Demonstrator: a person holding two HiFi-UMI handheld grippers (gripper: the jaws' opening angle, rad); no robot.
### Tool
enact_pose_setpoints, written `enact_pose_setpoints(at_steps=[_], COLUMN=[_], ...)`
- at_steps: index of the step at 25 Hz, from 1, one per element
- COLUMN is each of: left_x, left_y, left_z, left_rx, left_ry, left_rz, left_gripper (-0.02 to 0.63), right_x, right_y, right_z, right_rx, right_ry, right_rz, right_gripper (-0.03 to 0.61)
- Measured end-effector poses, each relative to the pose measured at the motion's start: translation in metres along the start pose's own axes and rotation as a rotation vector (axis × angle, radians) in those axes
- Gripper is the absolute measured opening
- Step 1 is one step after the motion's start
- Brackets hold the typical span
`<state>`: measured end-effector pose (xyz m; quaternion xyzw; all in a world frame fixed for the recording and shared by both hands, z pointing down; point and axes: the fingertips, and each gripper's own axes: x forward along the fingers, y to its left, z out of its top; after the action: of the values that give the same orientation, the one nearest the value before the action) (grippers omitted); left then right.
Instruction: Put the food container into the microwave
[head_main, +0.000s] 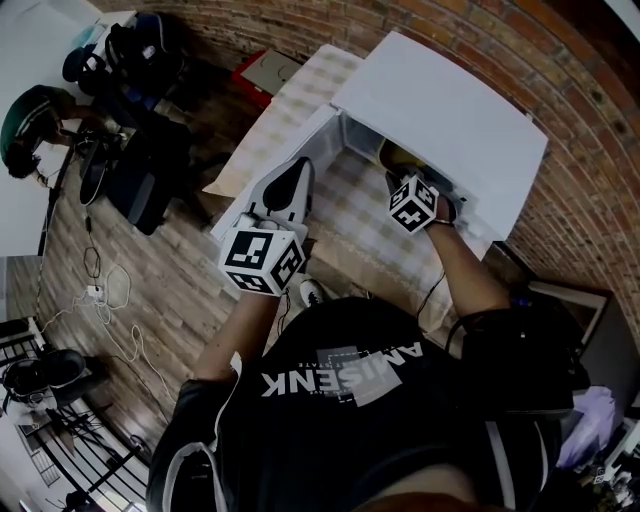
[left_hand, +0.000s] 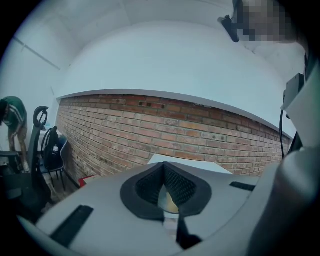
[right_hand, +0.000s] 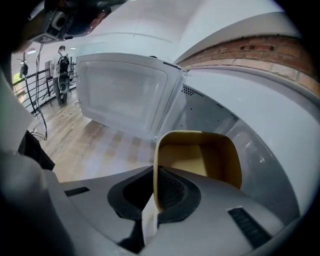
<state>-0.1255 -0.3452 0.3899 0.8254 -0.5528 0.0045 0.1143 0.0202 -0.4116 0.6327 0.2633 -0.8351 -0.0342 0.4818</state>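
A white microwave (head_main: 450, 120) stands on the checked table with its door (head_main: 262, 178) swung open to the left. My right gripper (head_main: 400, 182) is shut on the wall of a yellow open-topped food container (head_main: 398, 158) at the mouth of the oven. In the right gripper view the container (right_hand: 200, 160) hangs from the right gripper (right_hand: 156, 172) in front of the white cavity (right_hand: 235, 125), with the door (right_hand: 125, 92) to the left. My left gripper (head_main: 298, 170) lies over the open door; in its own view the left gripper (left_hand: 163, 169) has its pads together and faces the brick wall.
The checked tablecloth (head_main: 350, 215) covers the table in front of the microwave. A brick wall (head_main: 560, 90) runs behind it. A red box (head_main: 262, 70), dark bags (head_main: 150, 170) and cables (head_main: 110, 290) lie on the wooden floor at left, where a person (head_main: 30, 125) bends.
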Motion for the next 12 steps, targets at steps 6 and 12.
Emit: enact_pose_setpoints(at_steps=[6, 12], left_x=[-0.004, -0.007], left_y=[0.005, 0.005], left_z=[0.000, -0.005], left_rx=[0.012, 0.012], left_ry=[0.008, 0.019], left_rz=[0.007, 0.015], left_gripper=[0.012, 0.012], right_x=[0.013, 0.025], right_y=[-0.009, -0.013], right_z=[-0.005, -0.016], right_rx=[0.009, 0.002], right_ry=[0.034, 0.083], right_rz=[-0.052, -0.084], right_gripper=[0.043, 0.043])
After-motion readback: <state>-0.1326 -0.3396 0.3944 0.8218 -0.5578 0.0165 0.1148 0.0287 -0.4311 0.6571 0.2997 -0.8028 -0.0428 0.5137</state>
